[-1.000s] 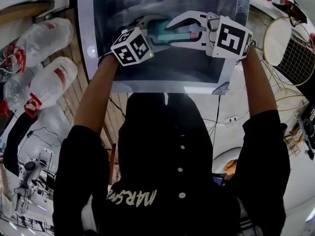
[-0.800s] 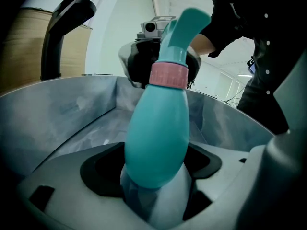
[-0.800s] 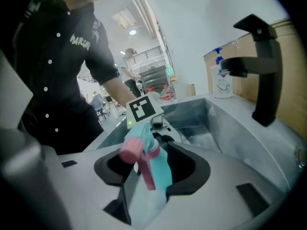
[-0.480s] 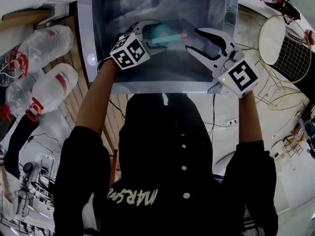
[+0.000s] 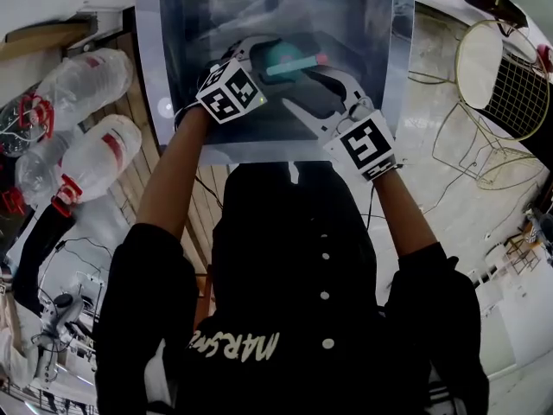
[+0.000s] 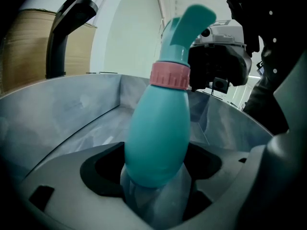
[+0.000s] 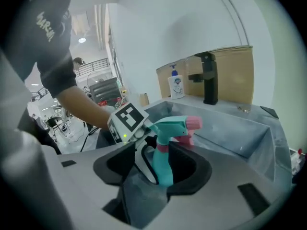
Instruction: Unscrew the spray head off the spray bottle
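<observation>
A teal spray bottle (image 5: 283, 59) (image 6: 156, 128) with a pink collar (image 6: 170, 74) is held over a steel sink (image 5: 380, 24). My left gripper (image 5: 263, 54) (image 6: 156, 176) is shut on the bottle's body. Its teal spray head (image 6: 189, 25) (image 7: 172, 126) with a pink nozzle (image 7: 194, 123) is still on the neck. My right gripper (image 5: 301, 86) (image 7: 160, 169) comes in from the lower right. Its jaws are opening, and they stand around the spray head's stem with a gap on one side. The left gripper's marker cube (image 7: 127, 119) shows behind the bottle.
A black faucet (image 7: 208, 78) (image 6: 67, 32) stands at the sink's far rim, with a soap dispenser (image 7: 176, 85) beside it. Clear plastic bottles (image 5: 86, 67) lie on the wooden boards at the left. A wire basket (image 5: 505, 76) stands on the floor at the right.
The right gripper let go of the spray head, drew back to the right with its jaws spread, turned, and has come back in around the head. The left gripper and bottle barely moved.
</observation>
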`<action>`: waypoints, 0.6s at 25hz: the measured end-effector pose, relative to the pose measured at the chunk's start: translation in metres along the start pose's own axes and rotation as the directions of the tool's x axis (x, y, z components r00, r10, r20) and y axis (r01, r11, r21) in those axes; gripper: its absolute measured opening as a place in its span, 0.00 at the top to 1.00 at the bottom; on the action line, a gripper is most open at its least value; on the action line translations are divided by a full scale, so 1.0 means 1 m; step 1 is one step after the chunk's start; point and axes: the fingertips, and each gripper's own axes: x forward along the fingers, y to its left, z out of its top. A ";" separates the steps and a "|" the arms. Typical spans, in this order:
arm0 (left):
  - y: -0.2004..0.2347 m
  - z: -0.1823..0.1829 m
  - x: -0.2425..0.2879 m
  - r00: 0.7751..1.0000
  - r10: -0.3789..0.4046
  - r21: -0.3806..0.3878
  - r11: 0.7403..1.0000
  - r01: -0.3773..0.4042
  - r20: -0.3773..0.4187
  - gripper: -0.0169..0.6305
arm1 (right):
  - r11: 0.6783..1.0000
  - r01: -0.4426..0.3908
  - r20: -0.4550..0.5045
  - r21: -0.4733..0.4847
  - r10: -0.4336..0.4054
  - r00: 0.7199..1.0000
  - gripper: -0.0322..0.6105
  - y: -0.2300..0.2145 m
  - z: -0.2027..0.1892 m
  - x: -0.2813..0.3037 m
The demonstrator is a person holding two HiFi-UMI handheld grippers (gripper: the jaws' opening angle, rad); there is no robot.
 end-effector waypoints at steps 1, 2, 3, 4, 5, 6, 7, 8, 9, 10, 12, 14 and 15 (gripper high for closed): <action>0.000 0.000 0.000 1.000 0.002 -0.003 1.000 -0.002 -0.004 0.37 | 1.000 0.019 0.005 0.010 -0.019 1.000 0.60 -0.003 0.001 0.002; 0.000 0.000 0.000 1.000 0.003 -0.005 1.000 -0.003 -0.006 0.37 | 0.999 0.034 0.008 0.018 -0.034 0.999 0.59 -0.005 0.001 0.004; -0.001 0.000 0.000 1.000 0.004 -0.004 1.000 -0.004 -0.007 0.37 | 0.999 0.043 0.011 0.027 -0.043 0.999 0.59 -0.007 0.002 0.005; -0.001 0.000 0.001 1.000 0.004 -0.002 1.000 -0.004 -0.009 0.37 | 0.998 0.047 0.017 0.036 -0.048 0.999 0.59 -0.008 0.002 0.005; -0.002 0.000 0.001 1.000 0.001 0.001 1.000 -0.001 -0.012 0.37 | 0.998 0.049 0.023 0.043 -0.050 0.998 0.59 -0.008 0.004 0.005; -0.004 0.000 0.002 1.000 -0.002 0.006 1.000 0.002 -0.016 0.37 | 0.998 0.050 0.029 0.048 -0.051 0.998 0.58 -0.008 0.005 0.006; -0.005 0.000 0.002 1.000 -0.006 0.011 1.000 0.006 -0.020 0.37 | 0.998 0.050 0.033 0.047 -0.051 0.998 0.58 -0.008 0.005 0.006; -0.006 0.000 0.003 1.000 -0.009 0.015 1.000 0.009 -0.024 0.37 | 0.998 0.047 0.036 0.043 -0.048 0.998 0.57 -0.008 0.005 0.007; -0.007 0.000 0.003 1.000 -0.010 0.016 1.000 0.010 -0.025 0.37 | 0.999 0.039 0.040 0.038 -0.041 0.998 0.57 -0.007 0.006 0.007; -0.007 0.001 0.004 1.000 -0.010 0.014 1.000 0.011 -0.025 0.37 | 0.999 0.029 0.046 0.036 -0.030 0.998 0.55 -0.007 0.007 0.007; -0.007 0.002 0.004 1.000 -0.011 0.011 1.000 0.011 -0.024 0.37 | 0.999 0.011 0.060 0.040 -0.013 0.998 0.49 -0.006 0.009 0.009; -0.006 0.002 0.004 1.000 -0.011 0.011 1.000 0.011 -0.023 0.37 | 0.999 0.016 0.069 0.039 -0.018 0.997 0.49 -0.008 0.011 0.013; -0.006 0.003 0.004 1.000 -0.011 0.011 1.000 0.011 -0.022 0.37 | 0.999 0.023 0.075 0.037 -0.025 0.997 0.51 -0.009 0.012 0.015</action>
